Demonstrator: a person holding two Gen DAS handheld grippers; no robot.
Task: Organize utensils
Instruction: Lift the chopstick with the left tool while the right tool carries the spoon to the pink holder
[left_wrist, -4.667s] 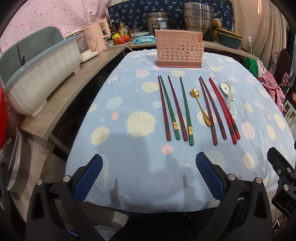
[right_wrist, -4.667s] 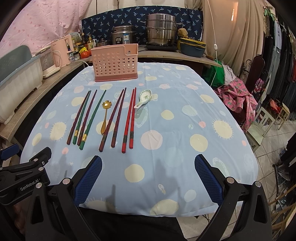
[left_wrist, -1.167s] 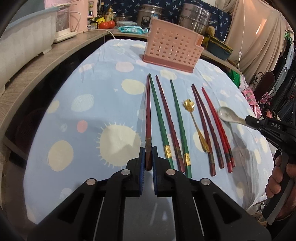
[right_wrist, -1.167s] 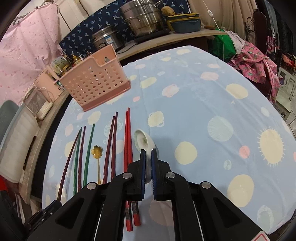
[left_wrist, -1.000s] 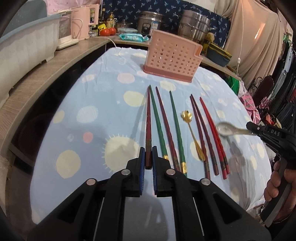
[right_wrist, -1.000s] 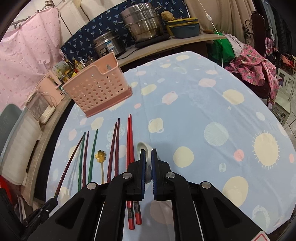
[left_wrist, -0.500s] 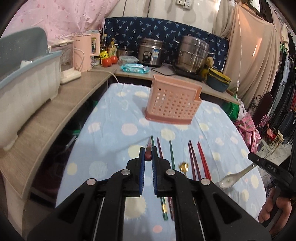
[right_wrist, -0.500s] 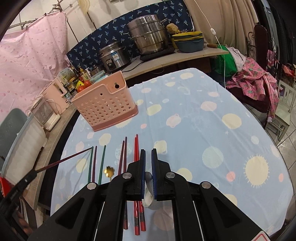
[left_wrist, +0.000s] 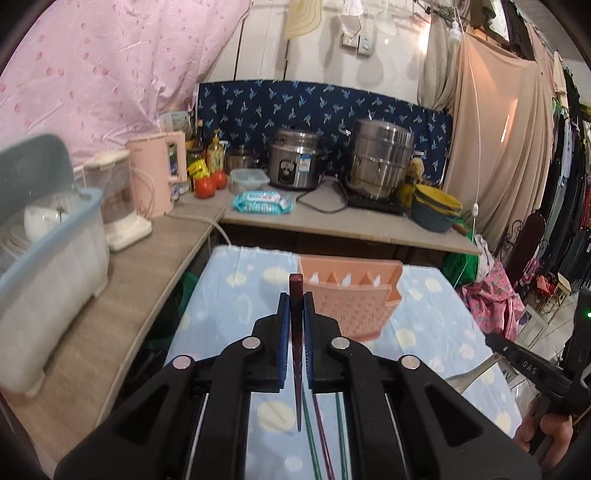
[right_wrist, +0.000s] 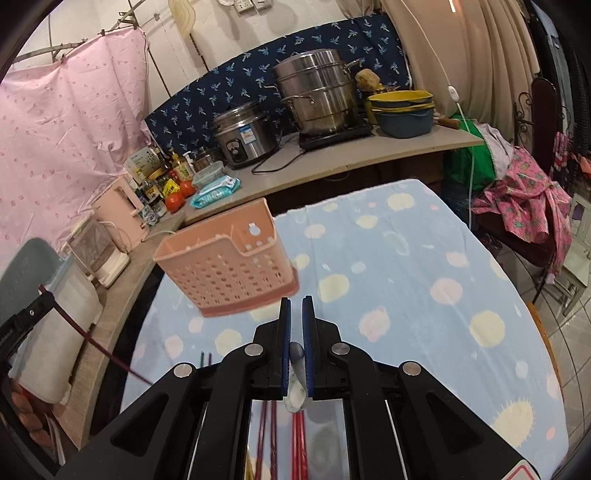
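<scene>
Left wrist view has the left hand-held gripper clamped on a dark red chopstick, raised on the near side of the pink basket. Right hand-held gripper pinches the white spoon by its handle, also lifted short of that basket, remaining chopsticks on the desk below.

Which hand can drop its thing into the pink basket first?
Probably left: its gripper holds the dark red chopstick upright just before the pink perforated plastic basket. The right gripper's white spoon seems farther back.
</scene>
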